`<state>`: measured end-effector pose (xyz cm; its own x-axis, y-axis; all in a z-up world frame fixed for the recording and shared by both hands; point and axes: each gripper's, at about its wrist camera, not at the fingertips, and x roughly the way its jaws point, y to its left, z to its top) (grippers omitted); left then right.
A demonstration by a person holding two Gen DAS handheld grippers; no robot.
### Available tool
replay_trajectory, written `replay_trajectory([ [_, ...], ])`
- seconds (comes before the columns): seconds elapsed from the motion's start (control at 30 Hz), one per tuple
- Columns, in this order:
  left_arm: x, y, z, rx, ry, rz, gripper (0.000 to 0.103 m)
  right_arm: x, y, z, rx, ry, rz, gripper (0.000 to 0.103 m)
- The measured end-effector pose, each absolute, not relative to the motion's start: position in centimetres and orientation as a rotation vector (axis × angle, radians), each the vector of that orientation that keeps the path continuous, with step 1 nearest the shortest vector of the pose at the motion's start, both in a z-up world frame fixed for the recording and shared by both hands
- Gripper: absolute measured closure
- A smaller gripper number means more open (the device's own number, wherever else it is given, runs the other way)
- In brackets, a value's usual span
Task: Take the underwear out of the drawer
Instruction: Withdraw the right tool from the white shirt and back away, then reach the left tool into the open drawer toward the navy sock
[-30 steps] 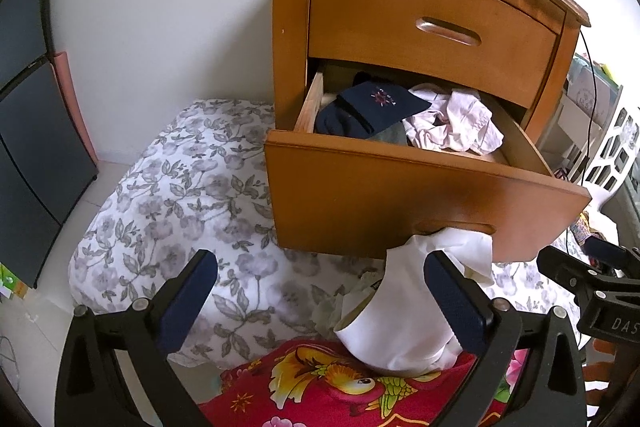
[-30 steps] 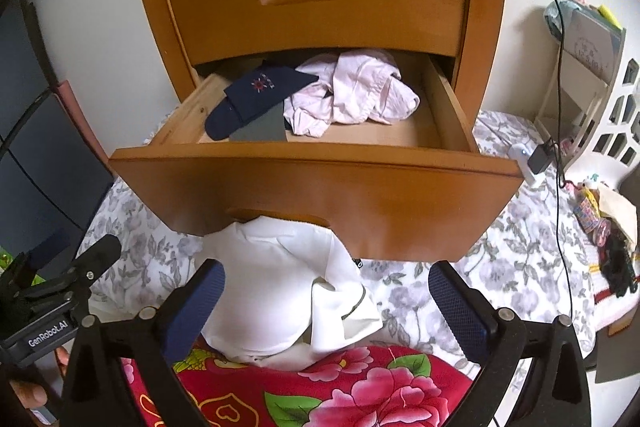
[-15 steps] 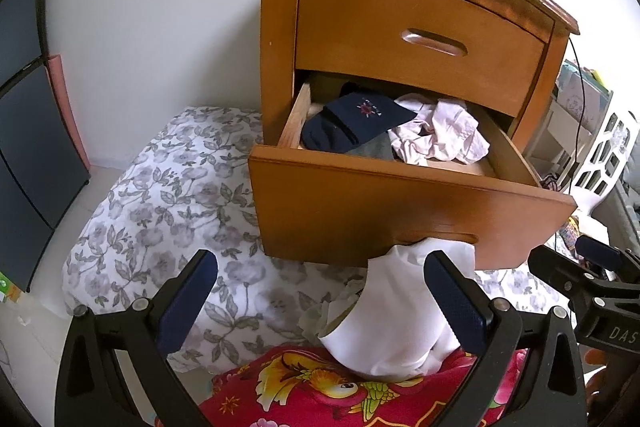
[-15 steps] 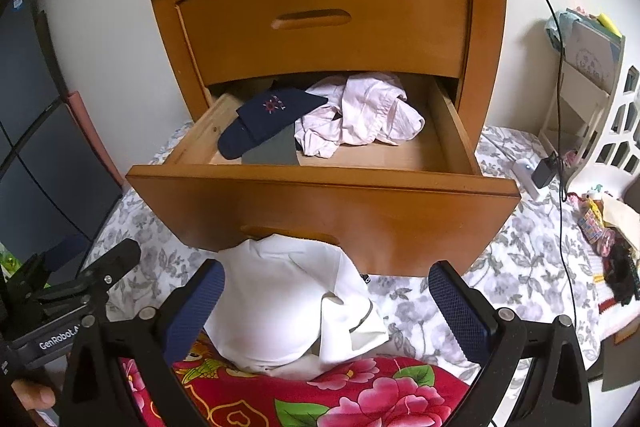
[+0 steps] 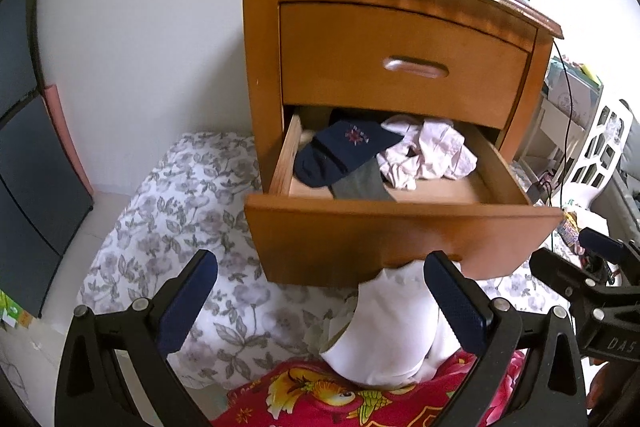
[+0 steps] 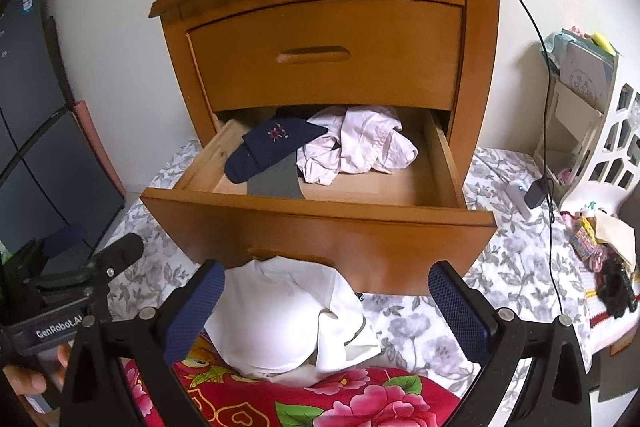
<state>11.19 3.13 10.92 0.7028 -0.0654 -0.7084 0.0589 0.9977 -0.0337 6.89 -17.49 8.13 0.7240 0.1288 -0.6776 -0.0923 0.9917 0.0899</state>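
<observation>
Both claws, left (image 5: 320, 301) and right (image 6: 328, 309), are held released and empty, short of the open drawer (image 6: 320, 227). Navy underwear (image 6: 276, 147) is seen at the drawer's left, touching the pink garment (image 6: 360, 147) and overlapping a grey cloth (image 6: 276, 181). If gripped too deep, these could be dragged out together.

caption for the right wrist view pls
Open right gripper faces the pulled-out drawer holding navy underwear and pink clothes.
</observation>
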Motion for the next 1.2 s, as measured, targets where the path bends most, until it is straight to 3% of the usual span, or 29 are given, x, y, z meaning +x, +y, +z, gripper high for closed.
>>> replay_trajectory([
  [0.37, 14.3, 3.1, 15.2, 0.023, 0.714, -0.115, 0.0, 8.1, -18.3, 10.5, 0.05, 0.701, 0.11, 0.0],
  [0.63, 19.5, 3.0, 16.6, -0.007, 0.779, -0.178, 0.0, 9.7, -19.3, 10.4, 0.074, 0.701, 0.094, 0.0],
  [1.2, 31.2, 0.6, 8.1, -0.032, 1.123, -0.117, 0.001, 11.8, -20.8, 6.3, 0.118, 0.778, 0.093, 0.0],
])
